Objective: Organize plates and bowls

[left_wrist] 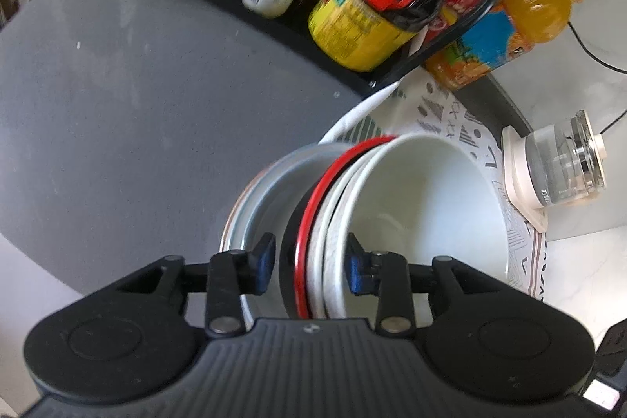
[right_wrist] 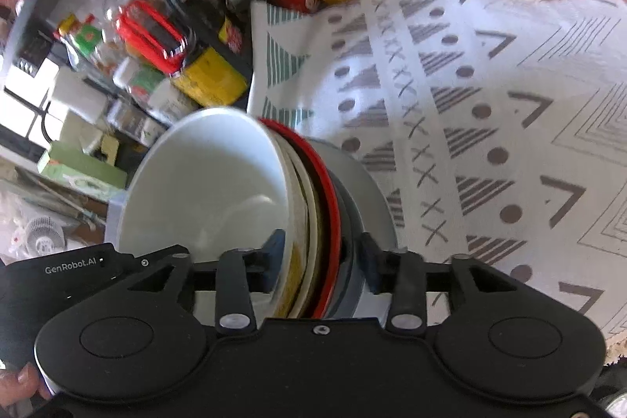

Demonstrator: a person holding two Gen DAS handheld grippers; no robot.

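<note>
A nested stack of dishes is held between both grippers above the counter: a white bowl (left_wrist: pixel 423 190) on top, a cream plate (left_wrist: pixel 333 222), a black dish with a red rim (left_wrist: pixel 313 206) and a grey plate (left_wrist: pixel 270 190) at the bottom. My left gripper (left_wrist: pixel 309 261) is shut on one edge of the stack, its blue pads (left_wrist: pixel 264 253) pinching the rims. My right gripper (right_wrist: pixel 323 261) is shut on the opposite edge; there the white bowl (right_wrist: pixel 207 183), red rim (right_wrist: pixel 325 190) and grey plate (right_wrist: pixel 364 190) show. The stack stands tilted on edge in both views.
A patterned white cloth (right_wrist: pixel 490 112) covers the counter to the right. A black rack (left_wrist: pixel 352 73) holds bottles and a yellow-labelled jar (left_wrist: pixel 352 26). An orange juice bottle (left_wrist: pixel 509 26) and a glass kettle on a white base (left_wrist: pixel 556 167) stand nearby. A dark grey counter (left_wrist: pixel 137 85) lies left.
</note>
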